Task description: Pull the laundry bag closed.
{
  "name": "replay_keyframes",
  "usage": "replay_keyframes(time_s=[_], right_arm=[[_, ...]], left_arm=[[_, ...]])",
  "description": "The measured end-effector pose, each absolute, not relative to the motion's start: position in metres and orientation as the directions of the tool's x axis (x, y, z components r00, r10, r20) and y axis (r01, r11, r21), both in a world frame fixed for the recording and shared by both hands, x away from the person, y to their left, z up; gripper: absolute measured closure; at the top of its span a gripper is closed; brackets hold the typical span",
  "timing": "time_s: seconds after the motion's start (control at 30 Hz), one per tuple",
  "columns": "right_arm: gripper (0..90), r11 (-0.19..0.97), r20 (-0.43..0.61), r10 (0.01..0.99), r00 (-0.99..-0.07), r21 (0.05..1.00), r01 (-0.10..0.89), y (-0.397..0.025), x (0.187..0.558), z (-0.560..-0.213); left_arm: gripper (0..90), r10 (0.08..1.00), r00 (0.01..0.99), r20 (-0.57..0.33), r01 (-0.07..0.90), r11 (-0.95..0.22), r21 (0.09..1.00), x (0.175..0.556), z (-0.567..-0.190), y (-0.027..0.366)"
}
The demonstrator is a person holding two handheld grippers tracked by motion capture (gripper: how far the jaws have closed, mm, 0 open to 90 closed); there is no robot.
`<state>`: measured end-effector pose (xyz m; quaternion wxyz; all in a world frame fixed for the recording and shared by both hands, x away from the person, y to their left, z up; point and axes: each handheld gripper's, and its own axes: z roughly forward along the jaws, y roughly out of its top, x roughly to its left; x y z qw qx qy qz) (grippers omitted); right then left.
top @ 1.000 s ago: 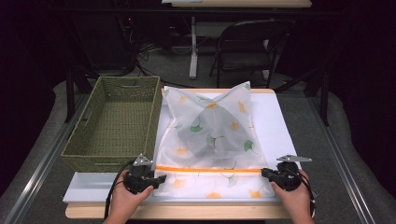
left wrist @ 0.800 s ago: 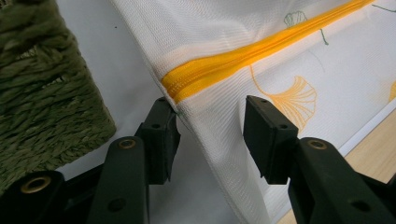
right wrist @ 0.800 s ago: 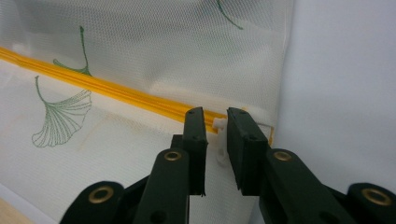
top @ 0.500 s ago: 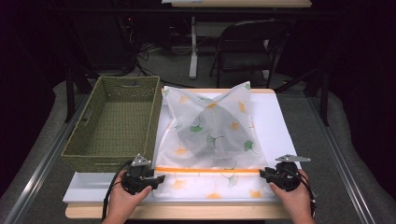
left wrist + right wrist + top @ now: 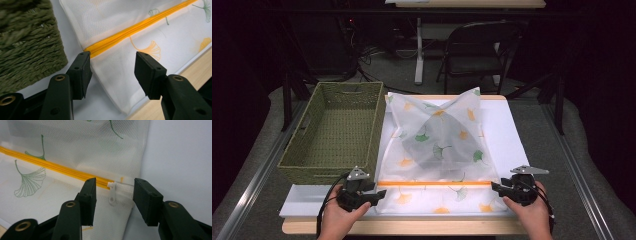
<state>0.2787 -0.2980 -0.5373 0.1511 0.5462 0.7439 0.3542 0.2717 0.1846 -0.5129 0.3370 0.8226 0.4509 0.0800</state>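
A white mesh bag (image 5: 437, 145) printed with green and orange ginkgo leaves lies on a white board (image 5: 507, 135), its far part bulging over something grey inside. An orange zipper (image 5: 434, 183) runs across its near end. My left gripper (image 5: 379, 196) stands open at the bag's left edge, its jaws straddling the zipper's end (image 5: 100, 50). My right gripper (image 5: 497, 187) is open at the bag's right edge, and the white zipper pull (image 5: 112, 193) lies between its jaws, untouched.
A green woven basket (image 5: 334, 132) stands left of the bag, close beside my left gripper. The wooden table edge (image 5: 412, 227) runs just in front of both hands. A folding chair (image 5: 477, 50) and a table leg stand beyond the far side.
My right gripper has edged slightly left toward the bag's right edge. The left gripper and the bag have hardly moved.
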Motion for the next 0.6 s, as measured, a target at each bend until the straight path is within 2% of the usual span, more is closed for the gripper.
replay_keyframes(time_s=[0.4,0.6], right_arm=[[49.1,0.203,0.114,0.913,-0.392,0.708,0.677,-0.291,0.264,-0.524],[48.1,0.215,0.102,0.91,-0.402,0.713,0.667,-0.29,0.262,-0.524]], left_arm=[[45.8,0.808,0.572,-0.142,0.686,-0.377,0.622,0.255,-0.503,0.206],[45.8,0.816,0.554,-0.164,0.687,-0.337,0.644,0.249,-0.507,0.215]])
